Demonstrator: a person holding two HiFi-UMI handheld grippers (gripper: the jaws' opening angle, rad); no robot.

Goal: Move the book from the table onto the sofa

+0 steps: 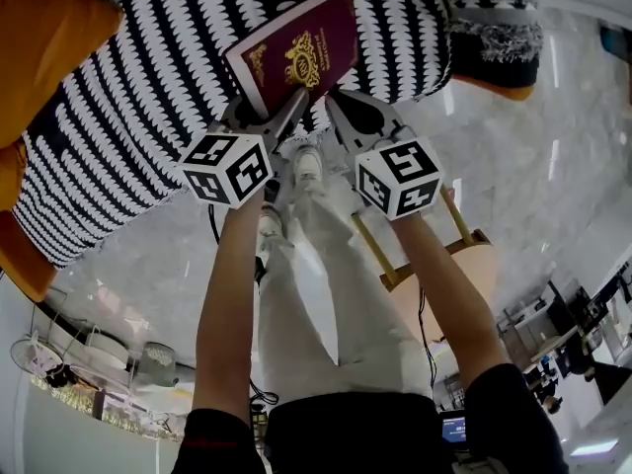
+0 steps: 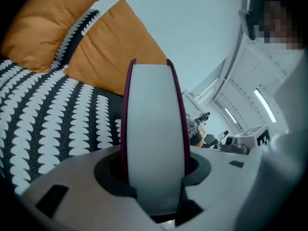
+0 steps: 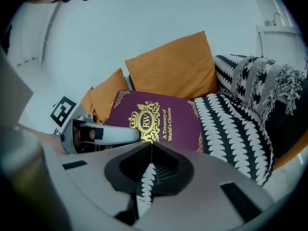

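A maroon book (image 1: 296, 49) with a gold crest hangs just above the black-and-white patterned sofa seat (image 1: 138, 117). My left gripper (image 1: 288, 105) is shut on the book's lower edge. In the left gripper view, the book's white page block (image 2: 154, 124) with maroon covers stands upright between the jaws of the left gripper (image 2: 155, 177). My right gripper (image 1: 334, 109) sits just right of the book, shut and empty. The right gripper view has the book's cover (image 3: 159, 117) lying ahead of the right gripper (image 3: 150, 150), with the left gripper (image 3: 103, 134) at the book's left.
Orange cushions (image 1: 44, 42) (image 2: 120, 52) (image 3: 173, 66) lean at the sofa's back. A fringed black-and-white throw (image 3: 255, 76) lies at the sofa's right end. A round wooden stool (image 1: 444, 275) stands on the marble floor (image 1: 553, 166) beside the person's legs.
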